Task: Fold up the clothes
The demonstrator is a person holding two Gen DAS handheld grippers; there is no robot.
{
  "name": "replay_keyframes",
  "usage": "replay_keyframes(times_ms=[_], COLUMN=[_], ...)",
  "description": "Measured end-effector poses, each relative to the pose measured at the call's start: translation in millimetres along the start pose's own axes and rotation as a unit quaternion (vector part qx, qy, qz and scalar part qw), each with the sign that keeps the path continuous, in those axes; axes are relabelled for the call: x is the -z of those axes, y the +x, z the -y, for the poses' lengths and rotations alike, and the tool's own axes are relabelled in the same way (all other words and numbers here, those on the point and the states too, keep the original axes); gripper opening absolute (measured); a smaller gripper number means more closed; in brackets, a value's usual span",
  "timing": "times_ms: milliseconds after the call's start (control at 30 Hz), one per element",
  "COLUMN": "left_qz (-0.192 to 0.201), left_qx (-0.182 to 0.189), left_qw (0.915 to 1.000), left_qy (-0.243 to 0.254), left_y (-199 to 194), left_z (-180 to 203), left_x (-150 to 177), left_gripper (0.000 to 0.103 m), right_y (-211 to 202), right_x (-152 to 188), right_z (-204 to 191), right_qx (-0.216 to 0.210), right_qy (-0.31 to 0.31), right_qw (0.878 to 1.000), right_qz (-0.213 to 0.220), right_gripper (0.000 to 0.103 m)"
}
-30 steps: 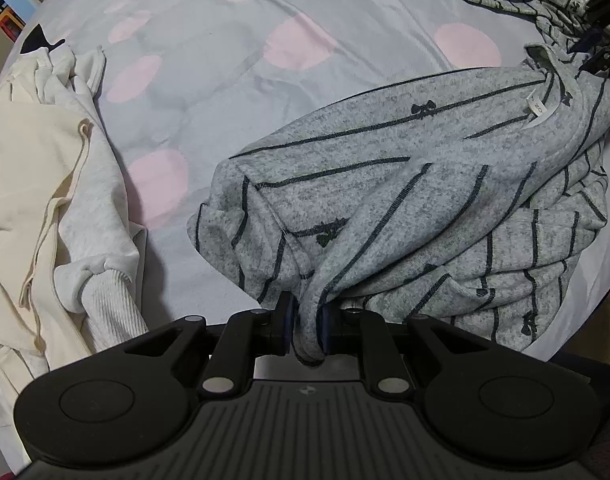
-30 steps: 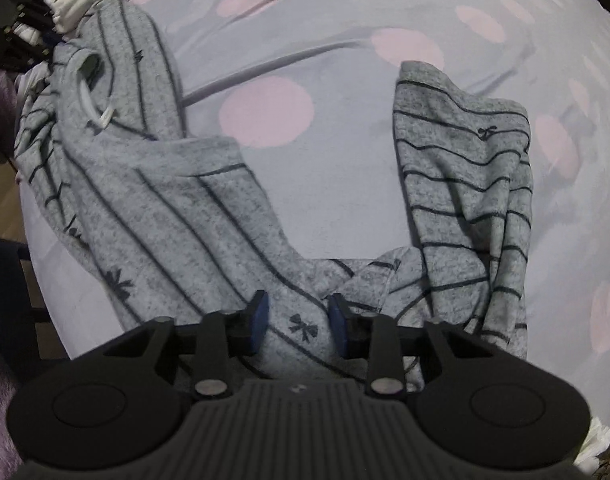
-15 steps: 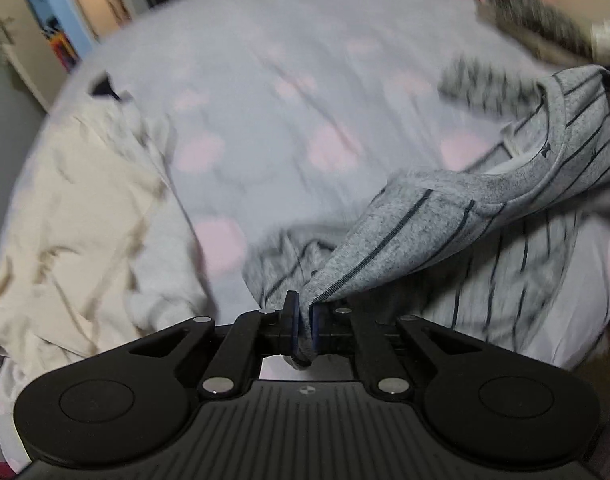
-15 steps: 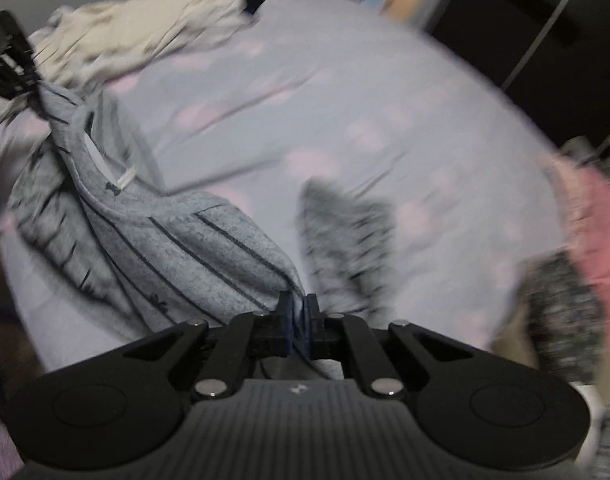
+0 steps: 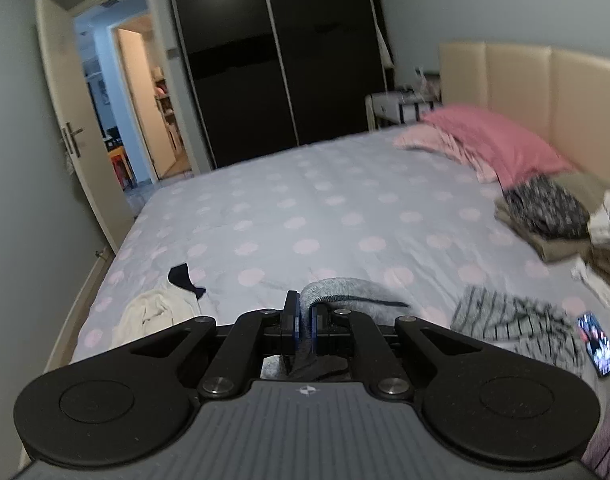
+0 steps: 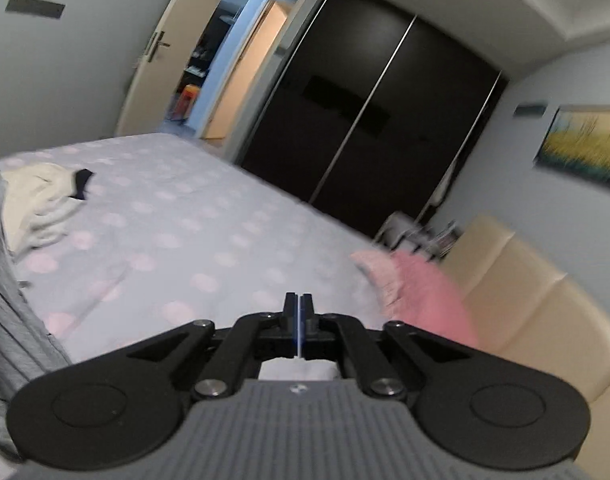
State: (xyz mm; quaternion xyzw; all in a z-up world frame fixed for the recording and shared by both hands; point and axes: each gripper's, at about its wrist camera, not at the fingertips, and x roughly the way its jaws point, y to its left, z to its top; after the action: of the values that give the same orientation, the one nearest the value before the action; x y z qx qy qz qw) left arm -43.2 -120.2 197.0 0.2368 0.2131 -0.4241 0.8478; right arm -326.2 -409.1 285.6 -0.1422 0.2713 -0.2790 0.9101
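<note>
Fabric of the grey top (image 5: 345, 294) is pinched between the closed fingers of the left gripper (image 5: 301, 318), bulging up just past them and trailing off right. Left of these fingers lie a cream garment (image 5: 153, 312) and a dark scrap (image 5: 183, 276) on the dotted bed (image 5: 305, 216); to the right, a striped sleeve (image 5: 509, 320), a phone (image 5: 599, 346) and stacked clothes (image 5: 545, 212). The right gripper (image 6: 298, 314) is also pressed shut; whether cloth is caught in it cannot be told, though the top hangs at that view's far left (image 6: 9, 300). Right of its fingers sits a pink pillow (image 6: 429, 292).
</note>
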Motion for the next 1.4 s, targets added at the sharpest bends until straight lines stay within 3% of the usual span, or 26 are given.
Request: replay_keyframes(times_ms=[100, 300, 367, 433, 600, 700, 1000, 1100, 1300, 1400], left_qz=[-0.019, -0.098, -0.131, -0.164, -0.242, -0.272, -0.317, -0.325, -0.33, -0.332], left_qx=[-0.013, -0.041, -0.052, -0.058, -0.066, -0.067, -0.069, -0.068, -0.067, -0.064], left_qw=[0.9996, 0.9941, 0.9892, 0.9827, 0.9619, 0.9536, 0.9406, 0.9383, 0.9373, 0.9365], left_qy=[0.015, -0.022, -0.04, -0.063, -0.11, -0.112, -0.101, -0.097, -0.091, -0.093], left_y=[10, 40, 53, 67, 103, 118, 150, 157, 163, 165], left_z=[6, -25, -38, -51, -79, -81, -80, -79, -79, -80], left_x=[11, 65, 86, 109, 162, 179, 198, 202, 201, 202], left_gripper=[0.003, 0.003, 0.003, 0.003, 0.003, 0.003, 0.004, 0.004, 0.004, 0.004], right_y=[18, 68, 89, 108, 152, 182, 253, 271, 290, 285], right_x=[21, 78, 95, 107, 129, 132, 138, 138, 159, 165], right_z=[-11, -47, -56, -68, -98, -115, -163, -175, -204, -204], right_qx=[-0.021, -0.075, -0.101, -0.128, -0.184, -0.21, -0.266, -0.286, -0.322, -0.333], right_qy=[-0.01, -0.034, -0.028, -0.016, -0.002, 0.005, 0.005, -0.002, -0.053, -0.065], right_qw=[0.999, 0.991, 0.985, 0.979, 0.964, 0.956, 0.936, 0.93, 0.908, 0.903], right_qz=[-0.03, -0.109, -0.134, -0.155, -0.191, -0.206, -0.23, -0.232, -0.264, -0.264], right_gripper=[0.005, 0.009, 0.016, 0.037, 0.041, 0.041, 0.042, 0.048, 0.052, 0.053])
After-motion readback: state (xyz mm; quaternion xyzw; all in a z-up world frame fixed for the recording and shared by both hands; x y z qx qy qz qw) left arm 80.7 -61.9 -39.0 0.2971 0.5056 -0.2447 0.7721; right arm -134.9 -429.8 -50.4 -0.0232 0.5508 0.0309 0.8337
